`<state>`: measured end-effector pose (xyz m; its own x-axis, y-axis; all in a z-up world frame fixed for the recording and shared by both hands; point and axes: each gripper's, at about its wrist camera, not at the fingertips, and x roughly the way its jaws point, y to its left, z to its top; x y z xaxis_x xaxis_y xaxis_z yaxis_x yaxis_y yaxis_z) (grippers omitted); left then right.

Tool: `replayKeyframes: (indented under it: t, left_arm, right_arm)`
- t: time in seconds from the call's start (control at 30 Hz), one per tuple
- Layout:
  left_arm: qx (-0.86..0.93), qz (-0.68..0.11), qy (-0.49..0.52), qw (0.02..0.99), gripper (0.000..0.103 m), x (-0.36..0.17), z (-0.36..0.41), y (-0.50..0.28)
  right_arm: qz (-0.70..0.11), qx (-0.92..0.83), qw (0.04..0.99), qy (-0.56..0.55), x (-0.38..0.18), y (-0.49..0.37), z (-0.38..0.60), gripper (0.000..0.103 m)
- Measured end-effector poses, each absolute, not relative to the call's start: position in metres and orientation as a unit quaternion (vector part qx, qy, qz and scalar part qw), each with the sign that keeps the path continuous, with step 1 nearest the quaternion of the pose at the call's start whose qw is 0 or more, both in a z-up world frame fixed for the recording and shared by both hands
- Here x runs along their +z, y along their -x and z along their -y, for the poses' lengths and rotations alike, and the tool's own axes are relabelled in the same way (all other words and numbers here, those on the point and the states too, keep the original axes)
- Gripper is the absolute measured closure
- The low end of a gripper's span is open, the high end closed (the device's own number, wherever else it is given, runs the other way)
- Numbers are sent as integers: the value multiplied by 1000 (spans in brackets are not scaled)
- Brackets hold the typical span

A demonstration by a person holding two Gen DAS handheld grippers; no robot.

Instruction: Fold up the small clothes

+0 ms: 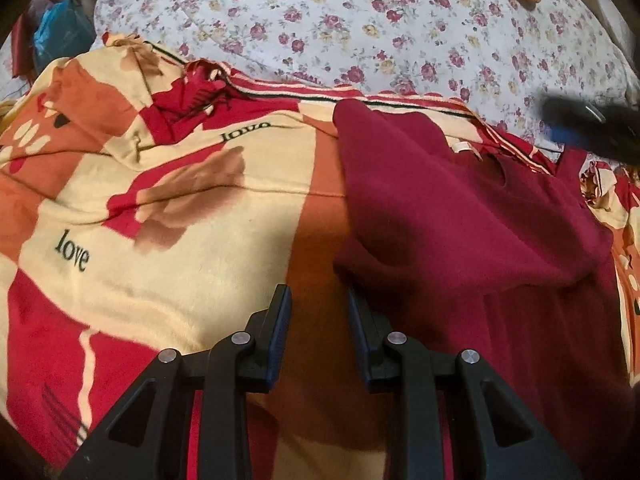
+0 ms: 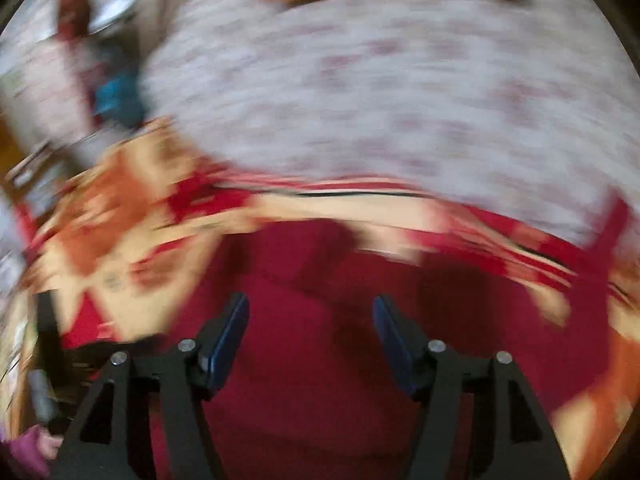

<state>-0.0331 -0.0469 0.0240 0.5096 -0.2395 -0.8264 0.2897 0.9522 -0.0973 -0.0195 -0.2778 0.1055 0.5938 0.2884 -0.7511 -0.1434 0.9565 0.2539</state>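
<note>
Ahead and to the left of the left gripper lay only the patterned blanket, cream, orange and red, with the word "love" printed on it; no garment rested there. The left gripper's jaws stood apart with nothing between them, their tips over a bare orange patch of blanket just beside the near left edge of the maroon garment. That garment spread ahead and to the right of the left gripper, one side already turned over onto the body, with a pale label and the neckline showing near its far edge. The fold looked partly made; the lower part was still long and flat, so further folds probably remained. Beyond the blanket lay the floral sheet. At the far right of the left view, the right gripper appeared as a dark blur. In its own blurred view, the right gripper was spread and empty, directly above the maroon cloth.
</note>
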Motion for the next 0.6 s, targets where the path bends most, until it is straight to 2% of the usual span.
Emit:
replayKeyframes:
  t: [0.17,0.23,0.3,0.6]
  left_arm:
    - [-177,-470,21,865,95,19,38,19]
    - [-189,-465,30,864,97,18,36,17]
    - [-198,-462,31,864,103,19,35,18]
    - [-174,-440,72,878,103,34,-2,18]
  right_arm:
    - [-464,192,864,13,83,-50,182,35]
    - [-499,187,846,22,59,-77,168,40]
    - [-535,183,825,12,36,-97,162,95]
    - [-506,250,825,-30,28,-107,127,95]
